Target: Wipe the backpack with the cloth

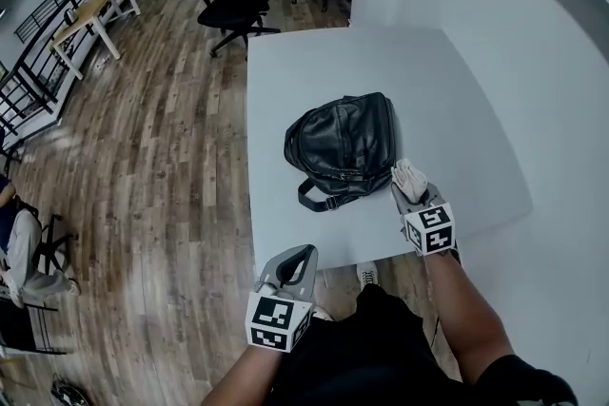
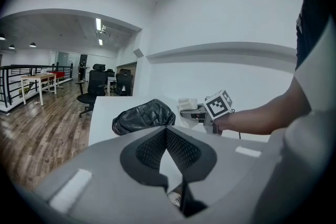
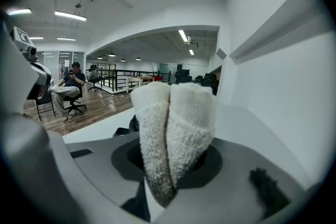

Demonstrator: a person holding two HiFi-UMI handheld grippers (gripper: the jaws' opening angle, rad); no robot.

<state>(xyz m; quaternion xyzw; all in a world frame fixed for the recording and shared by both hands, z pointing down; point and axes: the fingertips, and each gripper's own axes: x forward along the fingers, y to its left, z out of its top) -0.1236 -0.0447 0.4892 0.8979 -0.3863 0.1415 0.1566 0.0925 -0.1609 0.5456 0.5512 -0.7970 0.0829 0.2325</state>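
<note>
Head view: the black backpack (image 1: 344,147) lies mid-table (image 1: 314,62), with the right gripper (image 1: 409,192) just beside its near right corner. Only the right gripper view shows the folded white cloth (image 3: 173,128) clamped between the jaws. The left gripper view shows the left gripper (image 2: 166,131) pinched together and empty.

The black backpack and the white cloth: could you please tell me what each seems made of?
The black backpack looks like leather or faux leather: glossy, creased highlights. The white cloth looks like terry towelling: fuzzy looped pile.
</note>
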